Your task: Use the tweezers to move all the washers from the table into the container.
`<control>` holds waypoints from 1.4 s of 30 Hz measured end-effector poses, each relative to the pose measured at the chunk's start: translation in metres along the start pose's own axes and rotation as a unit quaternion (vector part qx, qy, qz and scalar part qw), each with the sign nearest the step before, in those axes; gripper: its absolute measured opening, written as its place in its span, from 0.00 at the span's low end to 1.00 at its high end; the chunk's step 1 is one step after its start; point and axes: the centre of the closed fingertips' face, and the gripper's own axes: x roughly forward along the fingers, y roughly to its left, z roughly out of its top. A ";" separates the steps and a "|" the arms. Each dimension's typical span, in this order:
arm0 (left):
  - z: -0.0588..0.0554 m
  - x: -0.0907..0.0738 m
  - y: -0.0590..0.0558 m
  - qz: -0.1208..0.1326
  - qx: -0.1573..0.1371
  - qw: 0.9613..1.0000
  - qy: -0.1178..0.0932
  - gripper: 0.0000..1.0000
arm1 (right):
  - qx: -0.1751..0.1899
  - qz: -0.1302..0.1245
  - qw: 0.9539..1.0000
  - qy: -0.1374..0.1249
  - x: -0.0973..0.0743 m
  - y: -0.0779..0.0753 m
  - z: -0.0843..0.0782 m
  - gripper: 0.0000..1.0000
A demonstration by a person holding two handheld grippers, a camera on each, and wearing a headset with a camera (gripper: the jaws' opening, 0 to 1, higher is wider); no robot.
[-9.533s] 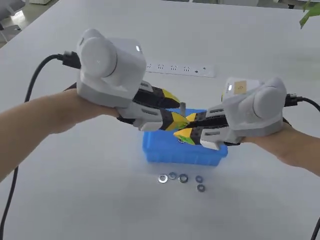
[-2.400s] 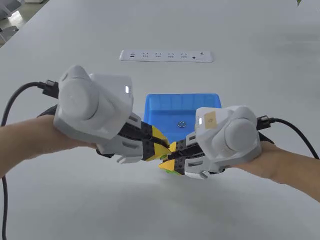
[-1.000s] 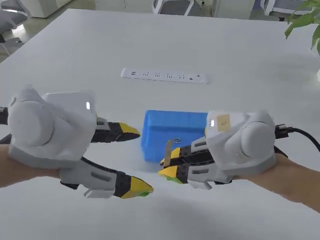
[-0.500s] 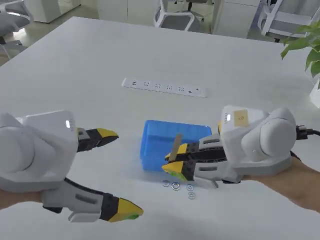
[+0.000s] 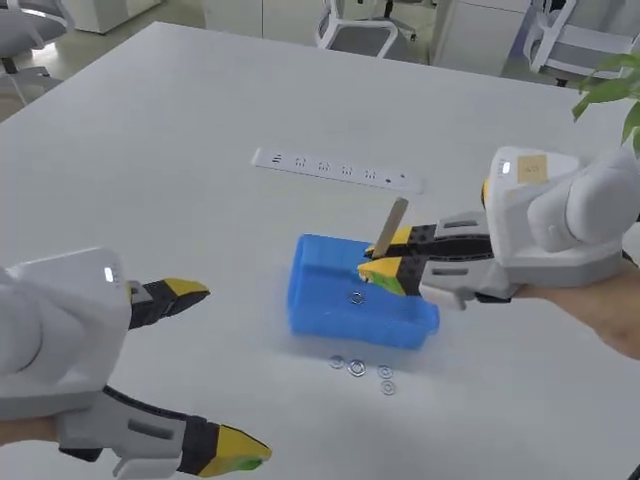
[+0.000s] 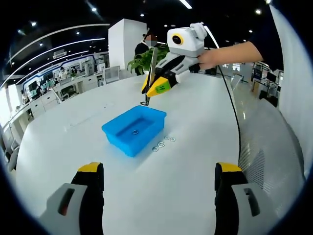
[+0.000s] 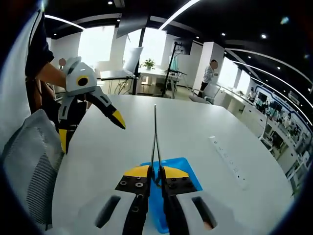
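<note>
The right gripper, jaws clamped on the tweezers, hangs above the right rim of the container, which holds one washer. Four washers lie on the tabletop, just beside the container's near wall. The left gripper, jaws spread wide and empty, is toward the tabletop's near edge.

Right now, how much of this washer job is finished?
Done: one washer lies in the blue container. In hand: the right gripper is shut on the tweezers, held over the container. To do: four washers on the table beside the container. The left gripper is open, holding nothing.
</note>
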 end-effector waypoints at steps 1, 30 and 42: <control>-0.001 0.000 -0.001 -0.001 -0.002 1.000 0.000 0.99 | 0.001 -0.001 1.000 0.000 0.001 -0.002 -0.001 0.09; -0.026 0.007 -0.004 0.007 -0.056 0.998 0.014 0.99 | 0.015 0.022 0.998 0.056 0.060 -0.021 -0.079 0.09; -0.024 0.010 -0.012 -0.002 -0.072 0.997 0.017 0.99 | 0.021 0.026 0.998 0.054 0.066 -0.019 -0.086 0.09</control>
